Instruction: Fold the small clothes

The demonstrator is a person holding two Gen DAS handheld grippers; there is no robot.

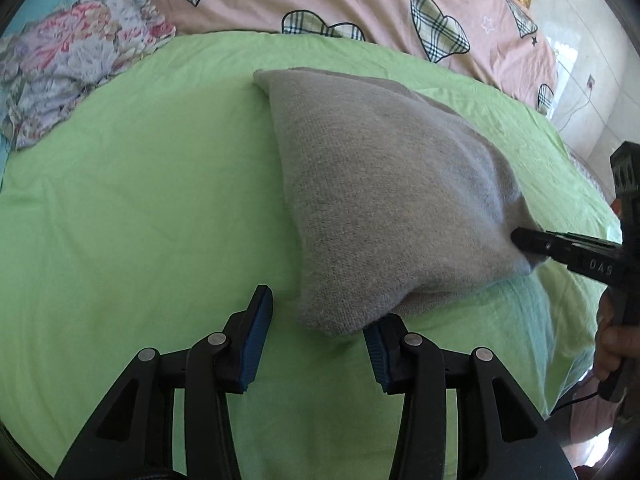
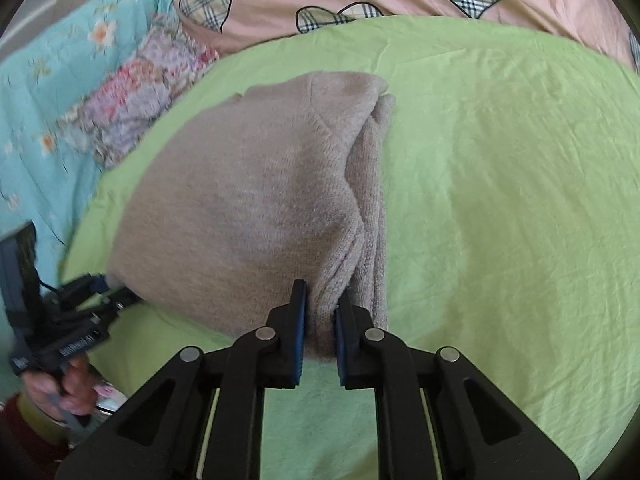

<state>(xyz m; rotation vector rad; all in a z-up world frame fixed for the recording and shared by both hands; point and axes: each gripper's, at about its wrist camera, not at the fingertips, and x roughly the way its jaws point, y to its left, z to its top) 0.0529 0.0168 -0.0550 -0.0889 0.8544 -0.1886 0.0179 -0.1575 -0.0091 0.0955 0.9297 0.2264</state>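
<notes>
I am working over a green sheet (image 1: pixel 140 200) that is covering the bed, with a pink heart-print quilt (image 1: pixel 360 8) lying along its far edge and a floral cloth (image 1: pixel 72 72) bunched at the far left. In the middle of the sheet a grey knitted garment (image 1: pixel 380 184) is resting, already folded into a thick stack whose layered edges are showing along its right side in the right wrist view. My right gripper (image 2: pixel 320 320) is clenching the near right corner of that stack, knit bunching between its blue pads. My left gripper (image 1: pixel 320 332) is standing released with its jaws apart at the near left corner; the cloth is overlapping one finger (image 1: pixel 384 344), but I am not pinching anything there. I am judging the next fold to be at risk: with only one corner held, lifting now would be dragging the stack sideways and letting the loose layers slide apart. The pinch may also be catching only the upper layers, so the lower ones could be staying behind on the sheet.
</notes>
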